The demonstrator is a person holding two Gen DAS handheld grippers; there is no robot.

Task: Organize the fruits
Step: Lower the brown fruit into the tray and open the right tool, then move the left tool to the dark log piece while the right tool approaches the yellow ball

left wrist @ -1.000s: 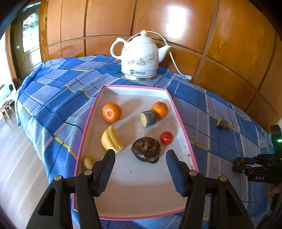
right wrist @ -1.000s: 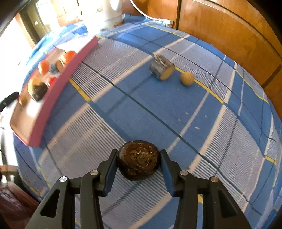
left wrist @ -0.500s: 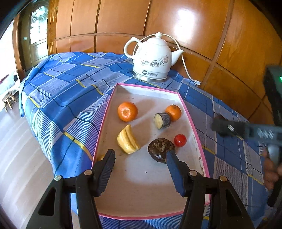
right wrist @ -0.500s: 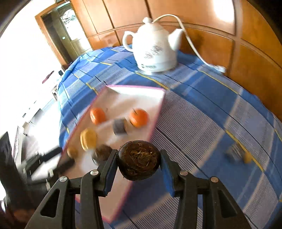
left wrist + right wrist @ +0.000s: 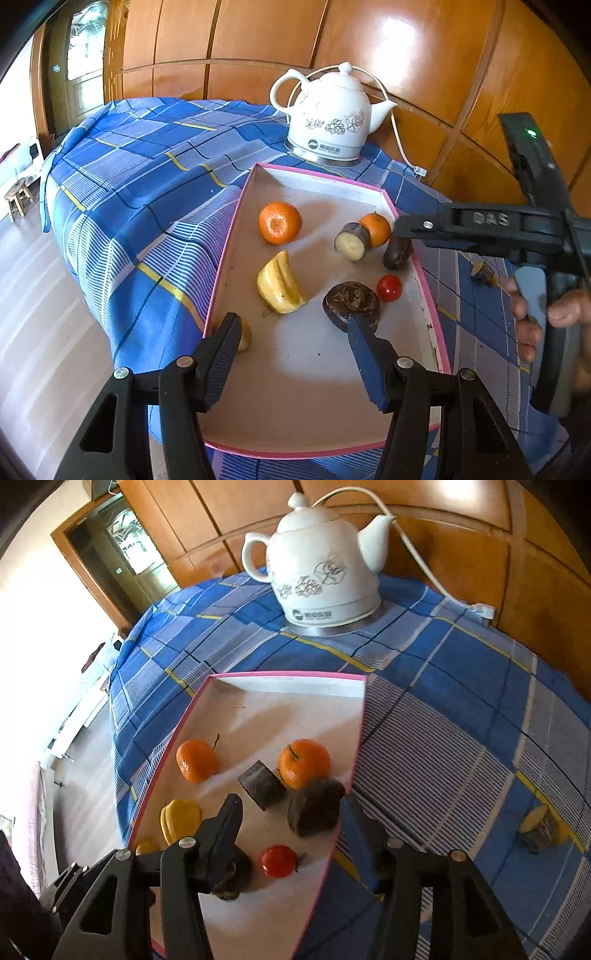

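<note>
A pink-rimmed tray [image 5: 229, 258] holds two oranges [image 5: 279, 222] [image 5: 376, 229], a cut dark-skinned piece [image 5: 352, 242], a yellow banana-like fruit [image 5: 279, 282], a red tomato [image 5: 389, 288], a dark round fruit [image 5: 351, 301] and a small yellow fruit [image 5: 243, 334]. My left gripper [image 5: 291, 321] hovers open over the tray's near half, holding nothing. My right gripper [image 5: 291, 805] is over the tray's right rim [image 5: 351, 757] with its jaws opening. A second dark round fruit [image 5: 314, 806] lies below and between its fingers, clear of the pads, beside the orange [image 5: 303, 762].
A white kettle [image 5: 328, 122] with a cord stands behind the tray on the blue checked cloth [image 5: 147, 192]. Another cut piece [image 5: 539, 827] lies on the cloth right of the tray. A hand [image 5: 532, 317] holds the right gripper. Wooden panels close the back.
The right gripper carried the dark round fruit from the cloth over to the tray and let it go by the right rim. The left gripper drifted slightly, still open.
</note>
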